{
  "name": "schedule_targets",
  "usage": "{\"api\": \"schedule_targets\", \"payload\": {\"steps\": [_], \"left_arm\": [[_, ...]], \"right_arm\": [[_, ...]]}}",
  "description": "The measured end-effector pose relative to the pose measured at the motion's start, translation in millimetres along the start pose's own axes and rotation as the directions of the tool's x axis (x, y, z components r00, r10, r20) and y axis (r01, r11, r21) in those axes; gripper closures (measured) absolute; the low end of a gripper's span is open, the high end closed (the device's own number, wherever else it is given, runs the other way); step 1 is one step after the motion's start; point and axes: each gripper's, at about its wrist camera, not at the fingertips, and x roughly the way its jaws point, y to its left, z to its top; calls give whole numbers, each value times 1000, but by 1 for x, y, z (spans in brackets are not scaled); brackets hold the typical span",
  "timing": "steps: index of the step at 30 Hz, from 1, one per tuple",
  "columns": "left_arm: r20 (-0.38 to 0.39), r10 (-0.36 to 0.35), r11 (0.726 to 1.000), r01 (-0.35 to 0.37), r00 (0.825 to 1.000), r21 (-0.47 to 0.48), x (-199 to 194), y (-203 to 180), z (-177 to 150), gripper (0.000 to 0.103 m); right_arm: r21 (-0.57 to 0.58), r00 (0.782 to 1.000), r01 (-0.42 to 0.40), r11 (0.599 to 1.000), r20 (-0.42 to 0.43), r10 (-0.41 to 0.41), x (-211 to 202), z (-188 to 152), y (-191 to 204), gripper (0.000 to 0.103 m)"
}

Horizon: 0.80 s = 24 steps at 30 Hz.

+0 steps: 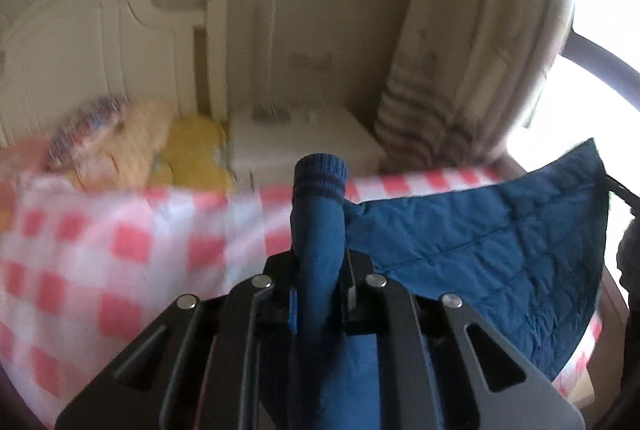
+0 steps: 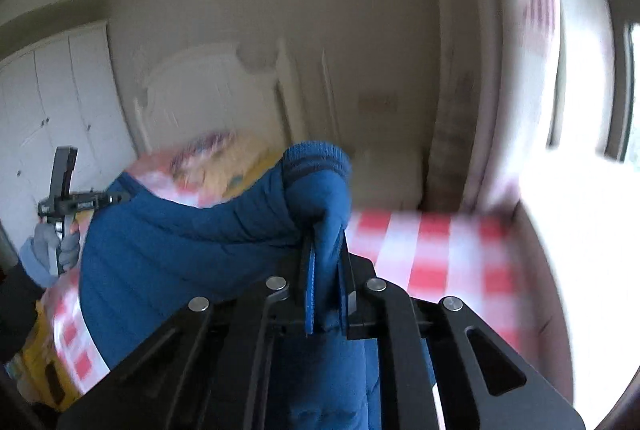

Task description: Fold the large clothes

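A blue quilted jacket (image 1: 500,242) is held up above a bed covered by a red-and-white checked cloth (image 1: 100,250). My left gripper (image 1: 320,262) is shut on one sleeve just behind its ribbed cuff (image 1: 320,170), which sticks up past the fingers. My right gripper (image 2: 326,262) is shut on the other sleeve below its ribbed cuff (image 2: 318,160). The jacket body (image 2: 168,262) hangs to the left in the right wrist view. The left gripper (image 2: 64,198) also shows there at far left, held by a gloved hand.
A white headboard (image 1: 100,50) stands behind the bed, with pillows and a yellow soft toy (image 1: 196,150). A white bedside table (image 1: 296,146) stands beside it. A striped curtain (image 1: 460,70) and bright window are at right. White wardrobe doors (image 2: 52,102) are at left.
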Motion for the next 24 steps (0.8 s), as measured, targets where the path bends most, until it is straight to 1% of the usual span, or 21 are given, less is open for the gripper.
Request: {"api": "schedule_targets", "payload": {"steps": [1,3,4,5,6,7,8,9,10,12,13,14,15,16,17,18,19,20,21,22,24], "left_arm": [[15,25,1000,-25,1000,-14,2,0,18,89],[14,51,997,-50,999,-52,14,2,35,87],[-1,85,994,-85,996,-65,30,3,40,86],[-23,110,991,-112,994,-69,43,3,39,86],[-52,132,988,-135,990,-73,60,4,36,86],[-85,153,984,-159,985,-75,78,5,27,86],[-128,179,979,-190,976,-79,104,7,13,86],[-169,202,972,-219,965,-87,129,9,-5,86],[-200,219,968,-239,955,-81,146,10,-19,86],[-267,231,965,-254,936,-57,178,9,-50,85],[-262,227,967,-250,938,-56,178,9,-52,85],[-244,213,970,-234,946,-60,173,11,-49,84],[-233,201,974,-220,951,-58,169,12,-46,82],[-232,198,975,-215,952,-48,168,12,-43,78],[-235,200,976,-214,951,-37,167,12,-43,76],[-240,196,977,-212,951,-39,168,13,-44,72],[-246,181,978,-200,952,-55,169,16,-46,69],[-248,174,978,-196,953,-66,170,17,-46,69],[-250,167,978,-192,954,-78,171,18,-47,69],[-252,160,978,-188,954,-89,175,21,-47,69],[-254,147,979,-178,956,-103,177,21,-48,69]], "right_arm": [[11,999,27,1000,22,-27,0,16,-3,92],[42,998,65,997,23,-66,11,33,-13,92],[42,991,129,991,15,-129,25,36,-17,92],[39,981,196,980,-8,-196,39,34,-24,92],[57,975,220,974,-38,-218,51,30,-33,92],[107,969,238,965,-94,-229,70,18,-49,92],[150,961,253,956,-150,-231,88,2,-62,92],[185,953,258,948,-210,-219,106,-16,-72,92],[226,940,257,939,-283,-189,128,-45,-84,92],[251,929,254,934,-333,-163,145,-74,-90,91],[266,928,230,936,-349,-129,151,-87,-92,91],[299,929,195,934,-362,-78,155,-94,-97,91],[330,930,170,929,-365,-41,157,-96,-99,91],[388,935,130,912,-354,17,155,-95,-110,91],[436,940,98,895,-337,61,154,-93,-119,85],[472,946,60,879,-308,101,152,-91,-125,74],[496,952,27,868,-278,129,152,-88,-130,23],[511,958,2,860,-247,144,151,-86,-134,4],[517,956,-12,856,-246,162,153,-84,-135,4],[522,945,-23,853,-268,190,160,-84,-137,4],[506,928,-3,863,-320,191,177,-89,-136,4]]}}
